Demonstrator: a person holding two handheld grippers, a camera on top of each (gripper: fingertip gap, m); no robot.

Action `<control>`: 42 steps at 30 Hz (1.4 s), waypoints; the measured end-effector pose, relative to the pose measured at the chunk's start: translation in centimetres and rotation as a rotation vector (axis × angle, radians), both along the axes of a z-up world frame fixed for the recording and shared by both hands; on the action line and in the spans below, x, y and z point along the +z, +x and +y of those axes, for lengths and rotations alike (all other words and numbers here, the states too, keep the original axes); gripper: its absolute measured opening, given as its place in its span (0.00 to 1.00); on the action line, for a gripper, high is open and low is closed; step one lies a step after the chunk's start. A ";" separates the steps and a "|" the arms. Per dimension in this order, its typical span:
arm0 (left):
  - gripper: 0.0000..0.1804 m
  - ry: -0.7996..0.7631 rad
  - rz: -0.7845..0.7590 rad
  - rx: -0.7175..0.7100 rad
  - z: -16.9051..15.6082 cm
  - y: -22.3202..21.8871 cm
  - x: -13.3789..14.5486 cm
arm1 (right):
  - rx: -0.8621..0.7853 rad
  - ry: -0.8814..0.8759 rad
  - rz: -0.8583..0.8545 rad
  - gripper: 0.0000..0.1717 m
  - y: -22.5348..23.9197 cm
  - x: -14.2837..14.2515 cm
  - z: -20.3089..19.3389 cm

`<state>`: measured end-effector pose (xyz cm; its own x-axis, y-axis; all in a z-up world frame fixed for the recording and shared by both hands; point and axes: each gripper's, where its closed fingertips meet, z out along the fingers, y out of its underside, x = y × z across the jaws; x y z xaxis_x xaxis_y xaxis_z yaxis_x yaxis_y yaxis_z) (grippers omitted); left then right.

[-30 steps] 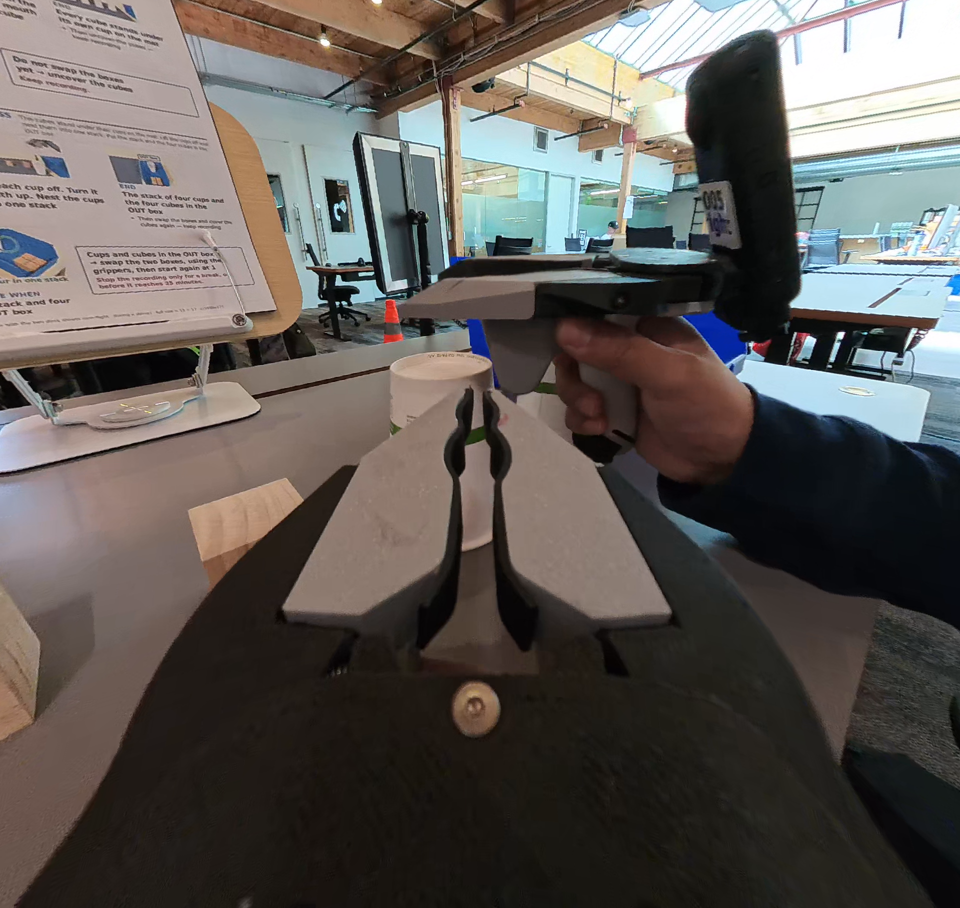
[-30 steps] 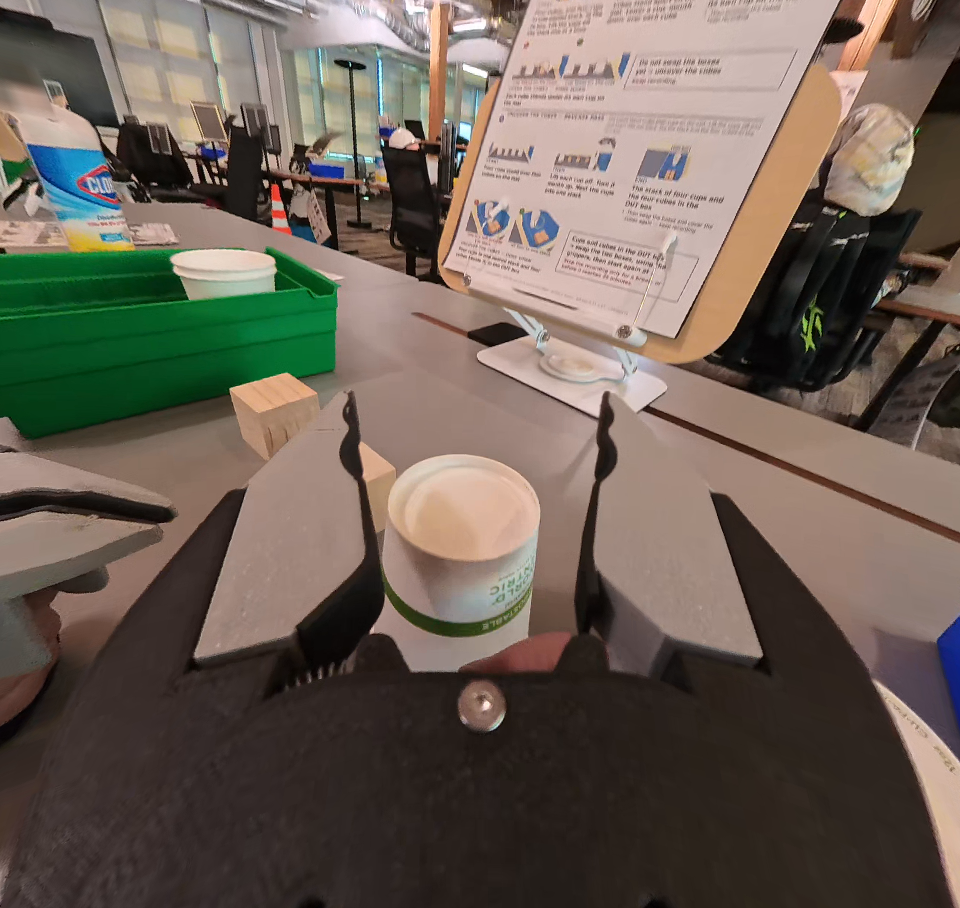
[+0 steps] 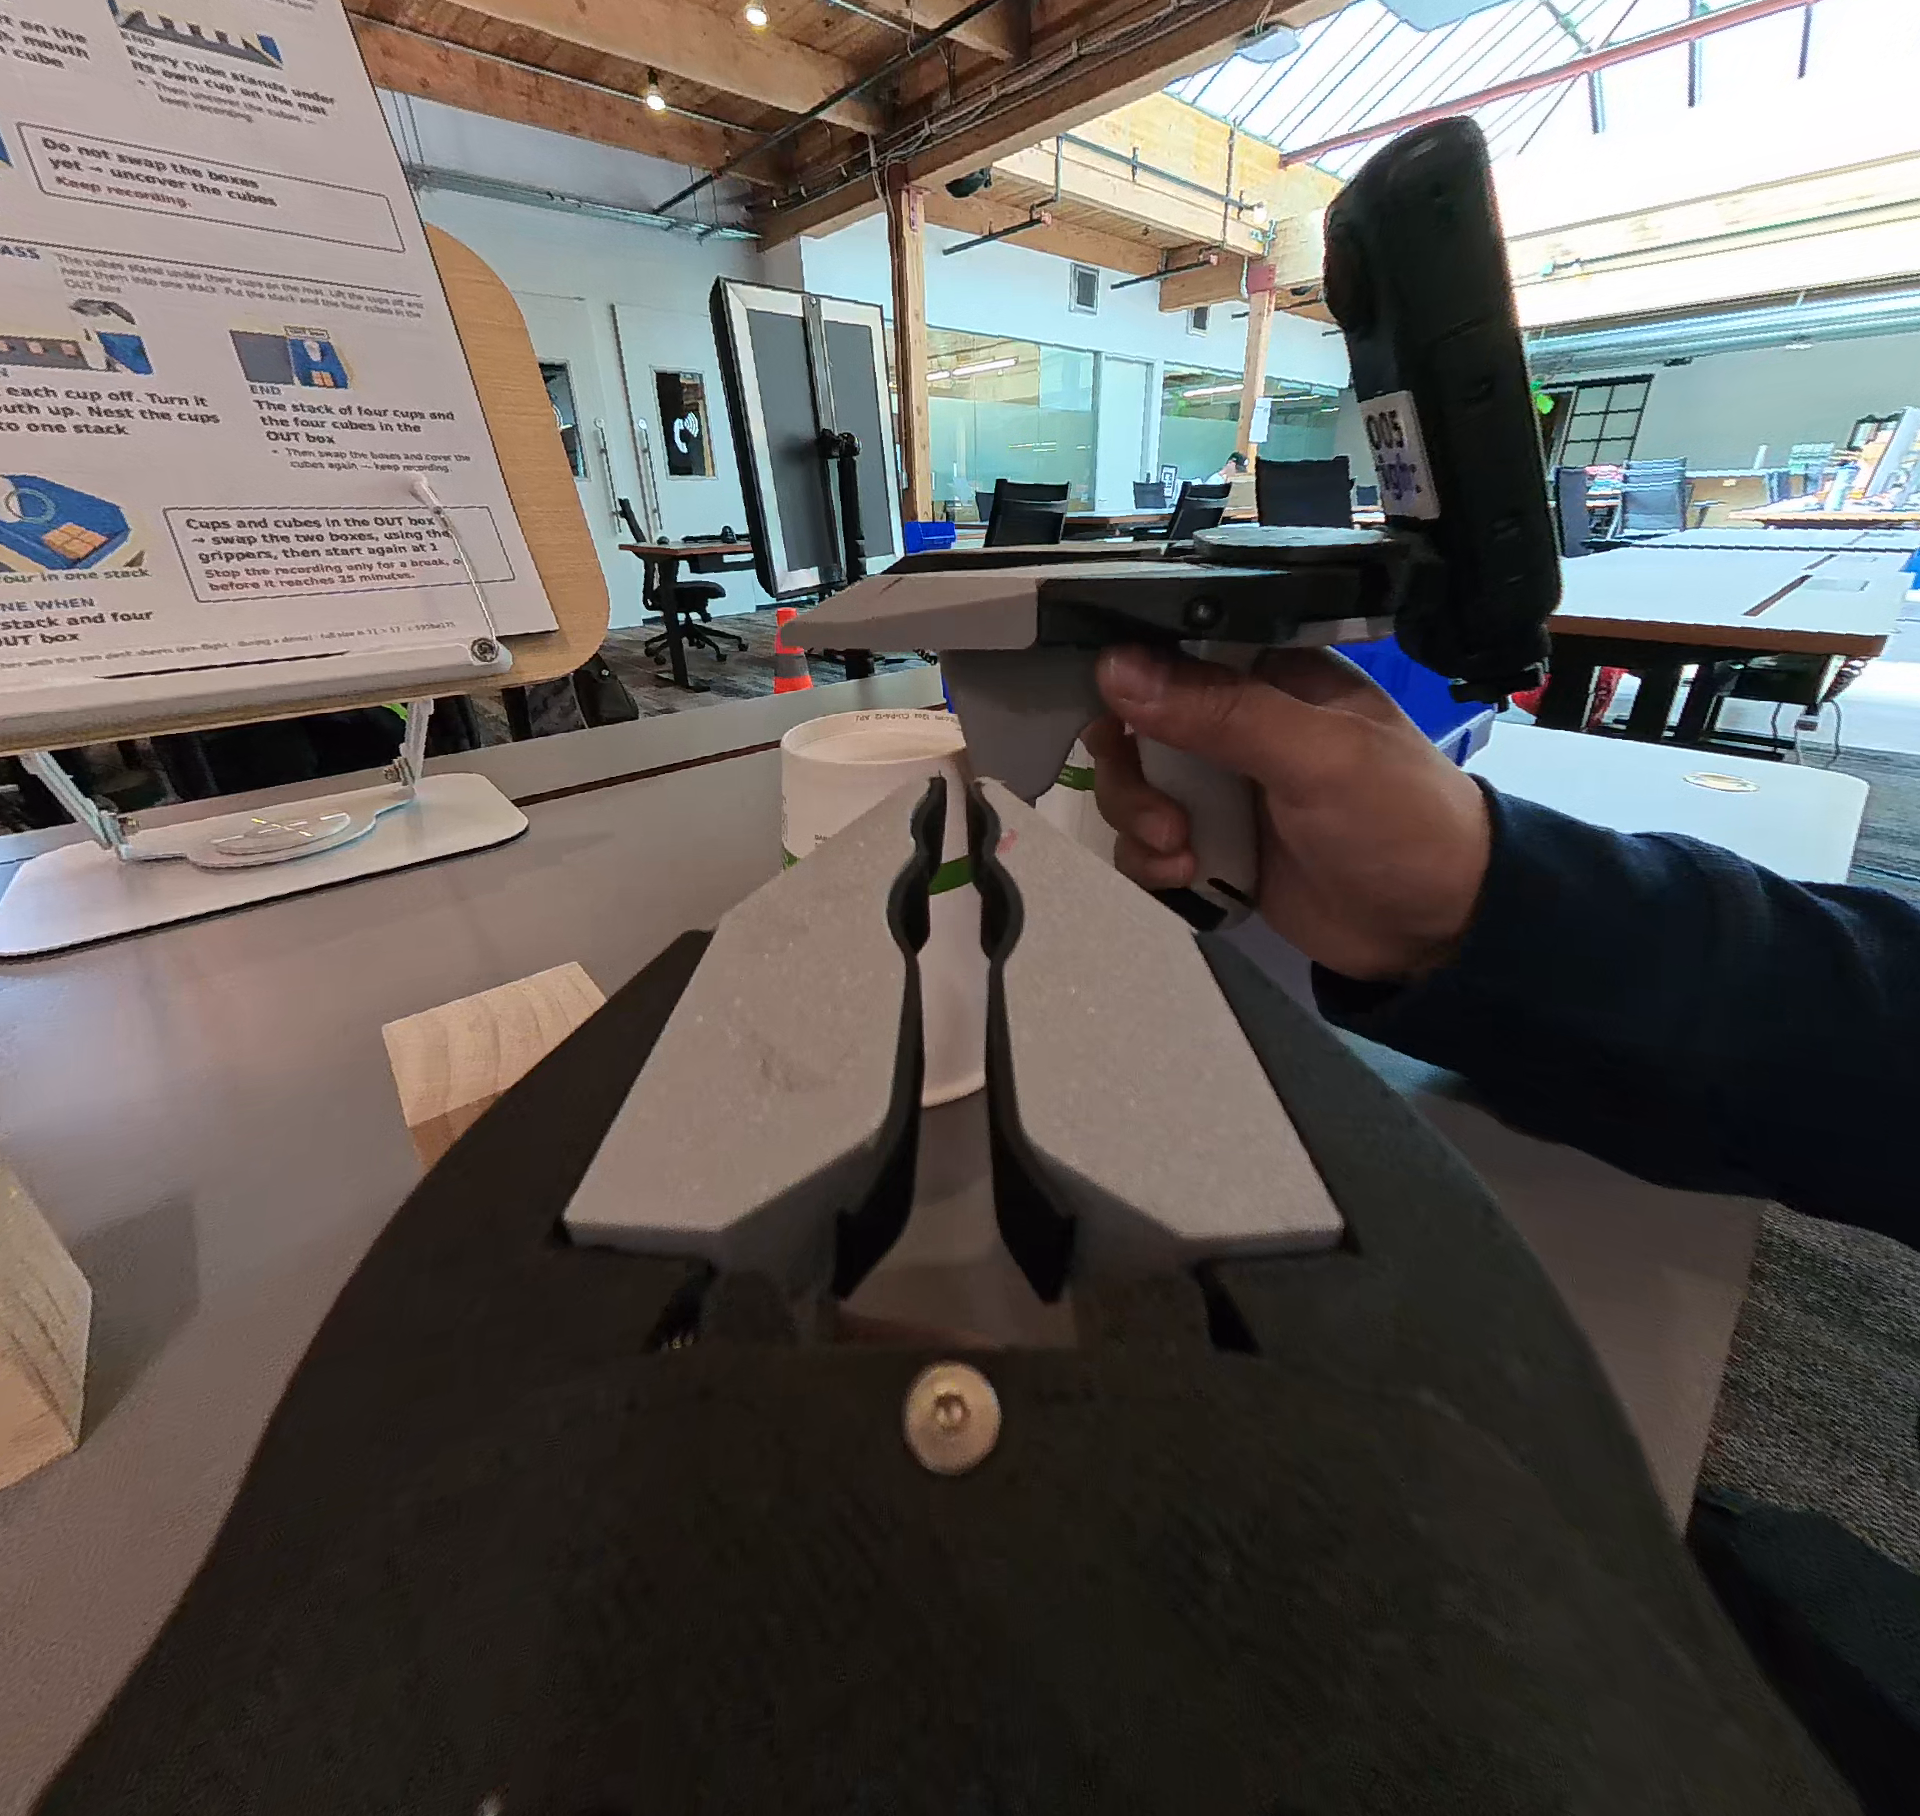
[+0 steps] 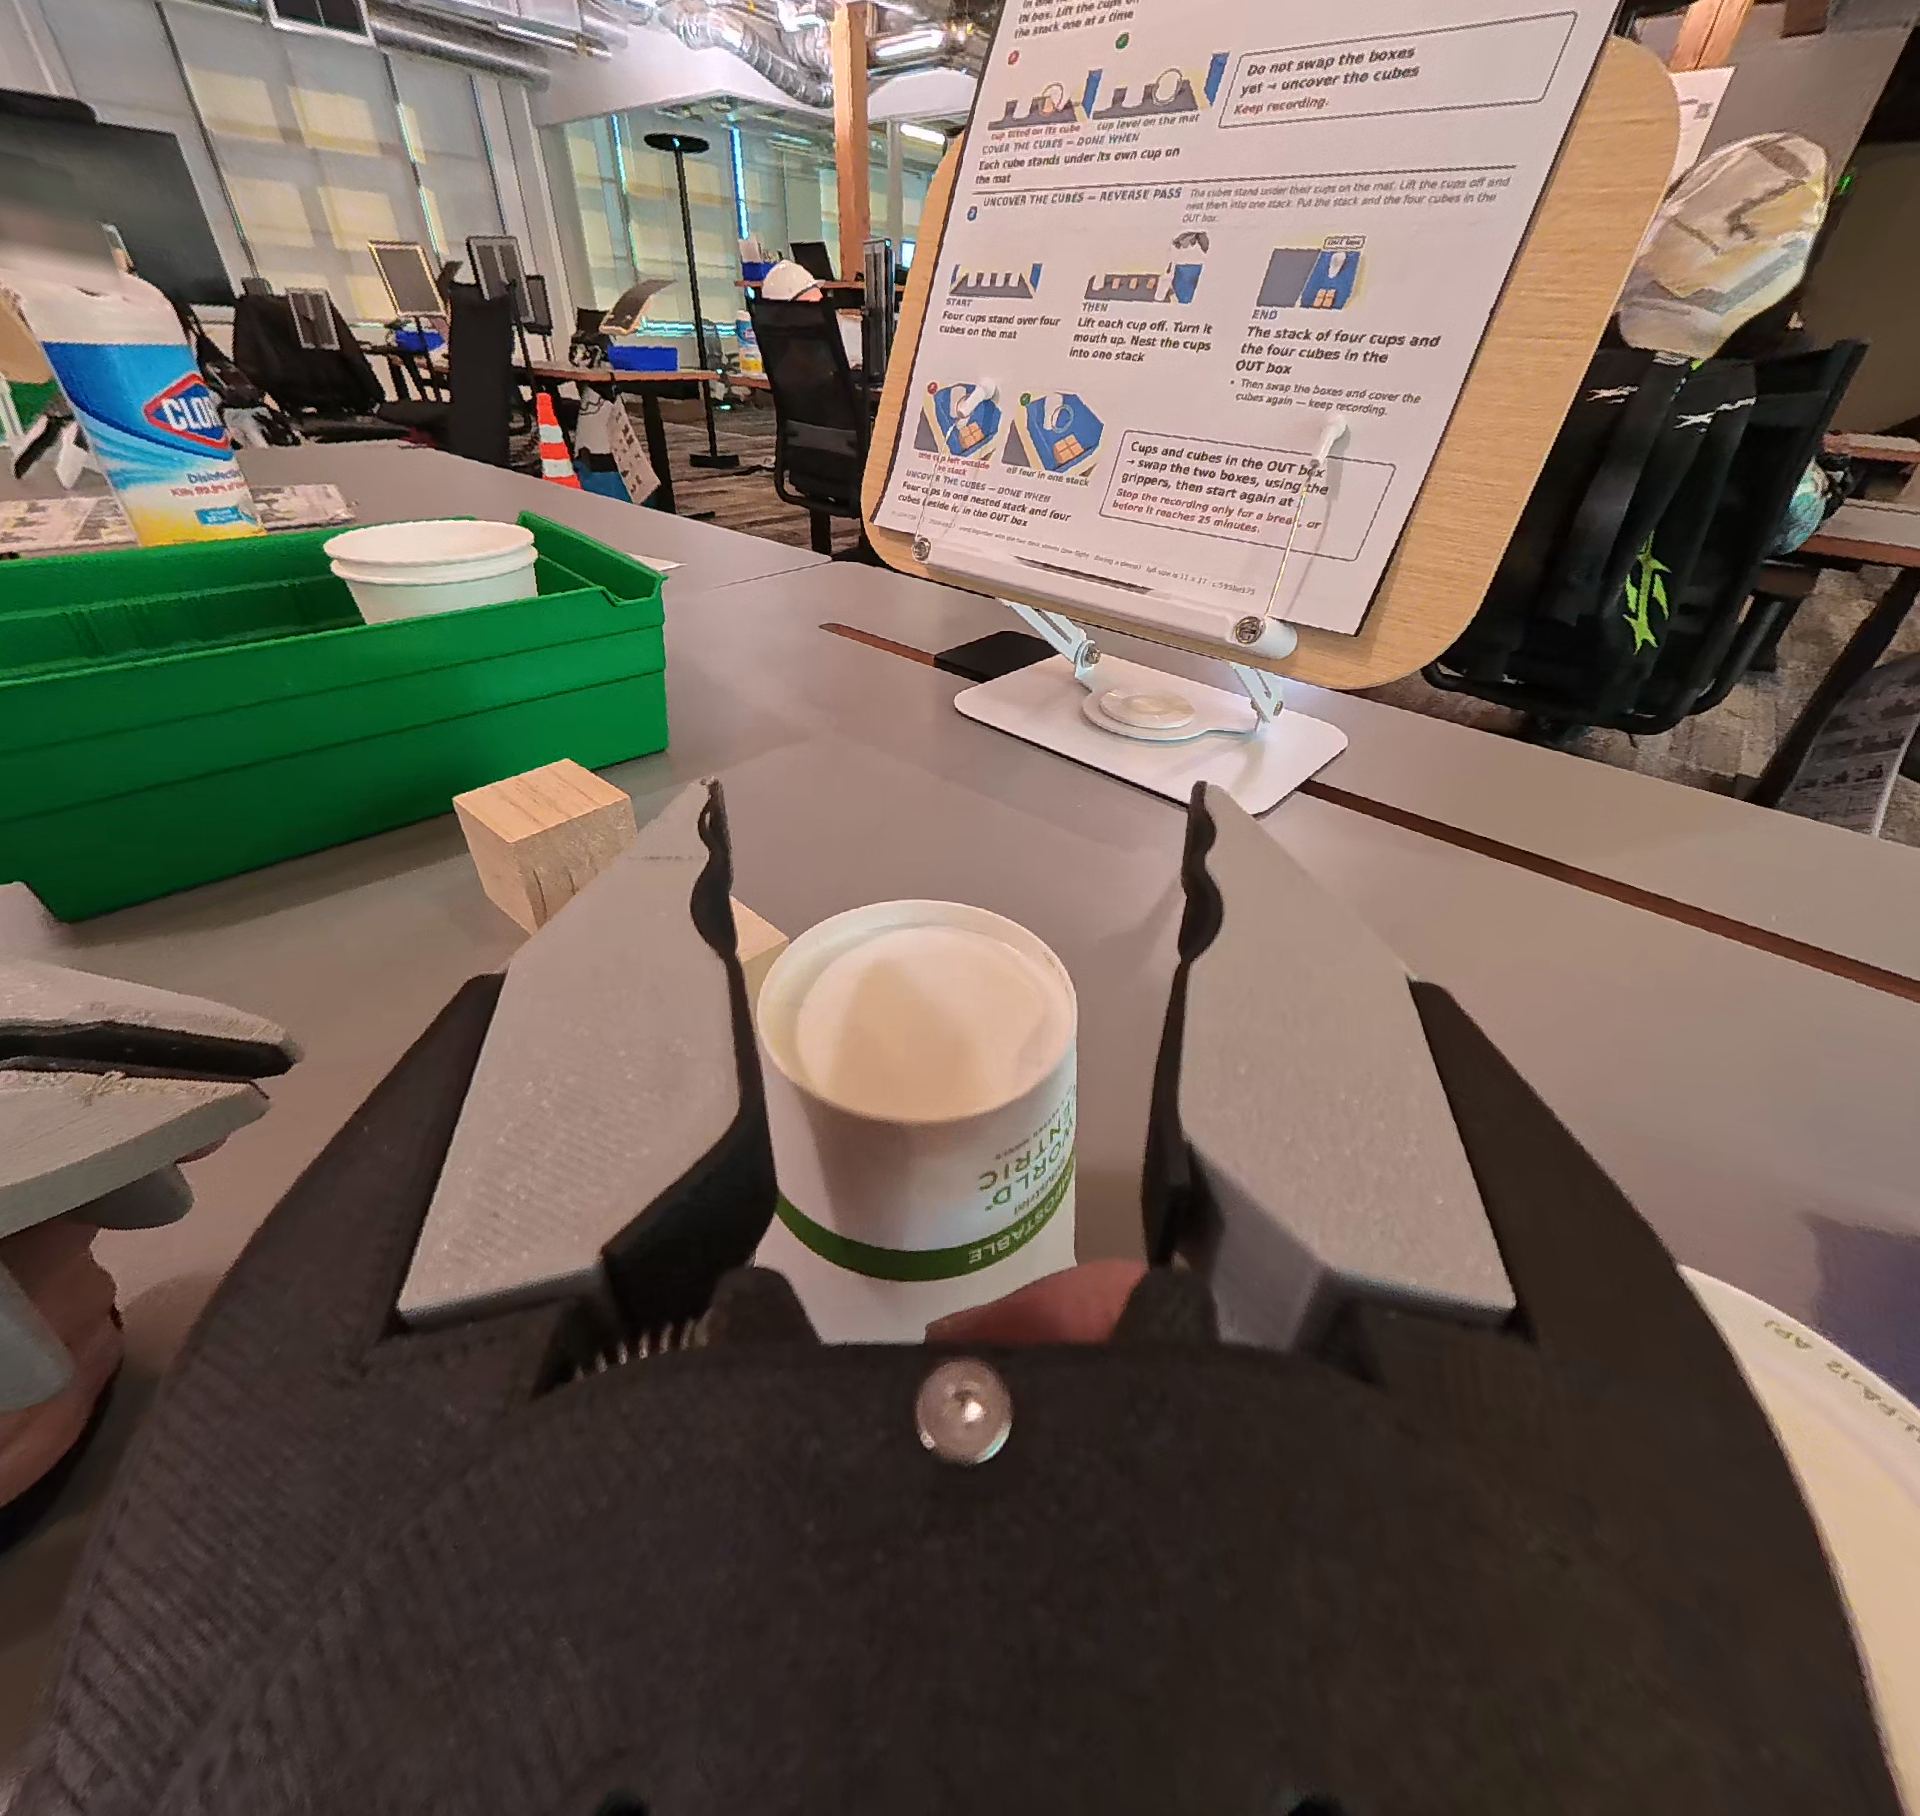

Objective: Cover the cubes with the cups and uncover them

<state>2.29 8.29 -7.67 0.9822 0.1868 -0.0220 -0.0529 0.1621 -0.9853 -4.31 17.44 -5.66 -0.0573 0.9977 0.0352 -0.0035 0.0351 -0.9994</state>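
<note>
A white paper cup with a green band (image 4: 920, 1091) stands upside down on the grey table (image 4: 935, 727), between the fingers of my right gripper (image 4: 956, 790). The gripper is open: the left pad lies near the cup's side and a gap shows at the right pad. The left wrist view shows the same cup (image 3: 862, 810) under the right gripper, which a hand (image 3: 1278, 810) holds. My left gripper (image 3: 954, 790) is shut with nothing between its fingers, and it points at the cup. A wooden cube (image 4: 545, 836) stands left of the cup, and a second cube (image 4: 756, 935) is partly hidden behind my right gripper's left finger.
A green box (image 4: 312, 686) at the left holds a stack of white cups (image 4: 431, 566). An instruction board on a white stand (image 4: 1247, 260) is behind. Another cup's rim (image 4: 1829, 1434) shows at the lower right. Two cubes (image 3: 488, 1039) (image 3: 31, 1351) lie left of my left gripper.
The right gripper's fingers have drawn in slightly around the cup. The cup, the cubes and the left gripper have hardly moved.
</note>
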 end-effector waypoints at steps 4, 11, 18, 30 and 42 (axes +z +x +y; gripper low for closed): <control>0.01 0.003 0.005 0.002 0.0 0.0 0.0 | 0.005 0.000 -0.002 0.49 0.0 0.0 -0.1; 0.01 0.002 0.007 0.002 0.0 0.1 0.0 | 0.010 0.021 -0.006 0.48 -0.1 -0.1 -0.4; 0.01 0.009 0.013 0.003 -0.1 0.1 0.1 | 0.014 0.053 -0.017 0.47 -0.2 -0.4 -0.8; 0.00 0.030 0.033 0.041 -0.6 0.1 0.4 | 0.012 0.108 -0.031 0.45 -0.3 -0.8 -1.1; 0.09 -0.096 0.017 0.249 -11.1 -9.3 7.7 | 0.042 0.097 -0.006 0.44 0.1 0.0 -1.9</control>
